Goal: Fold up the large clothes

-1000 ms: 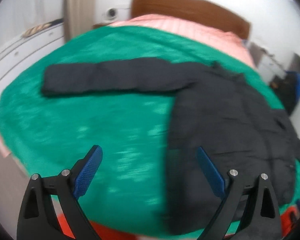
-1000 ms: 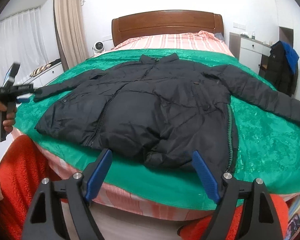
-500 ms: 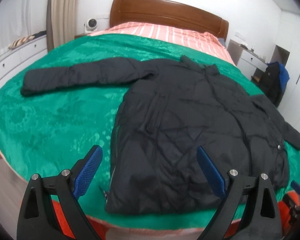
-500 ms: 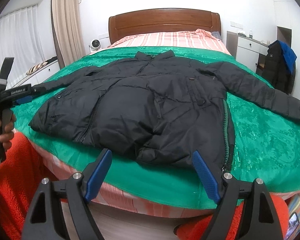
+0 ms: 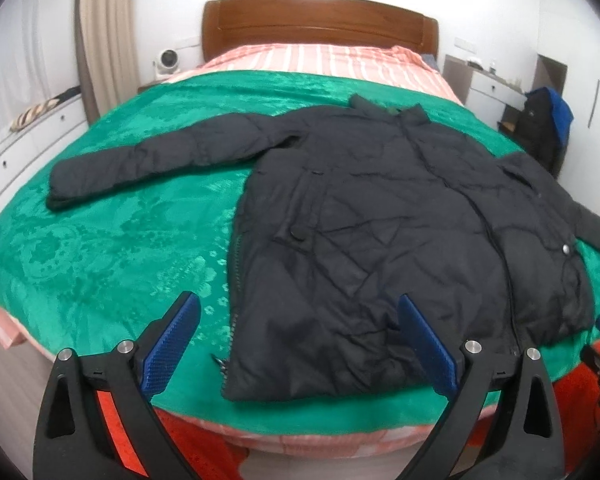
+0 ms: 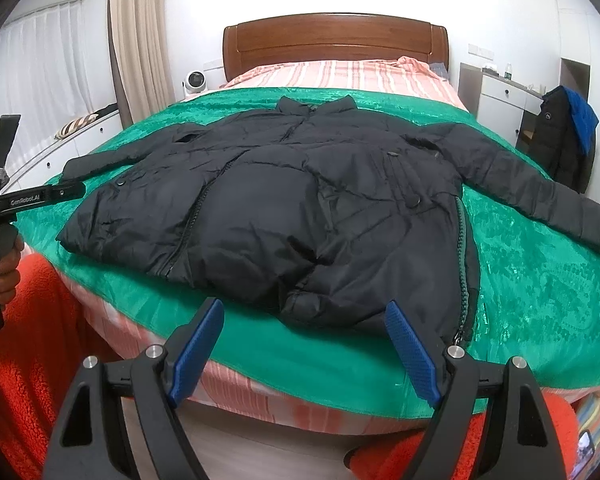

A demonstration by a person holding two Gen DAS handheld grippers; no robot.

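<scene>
Black padded jacket point(image 6: 300, 208) lies flat on your green velvet bedspread point(image 6: 540, 292) | sleeves spread left and right | wooden headboard point(image 6: 336, 40) behind.

Near bed edge point(image 6: 320, 396) unobstructed; bare green blanket point(image 5: 112, 248) left open beside the jacket point(image 5: 380, 240), toward both side edges.
</scene>
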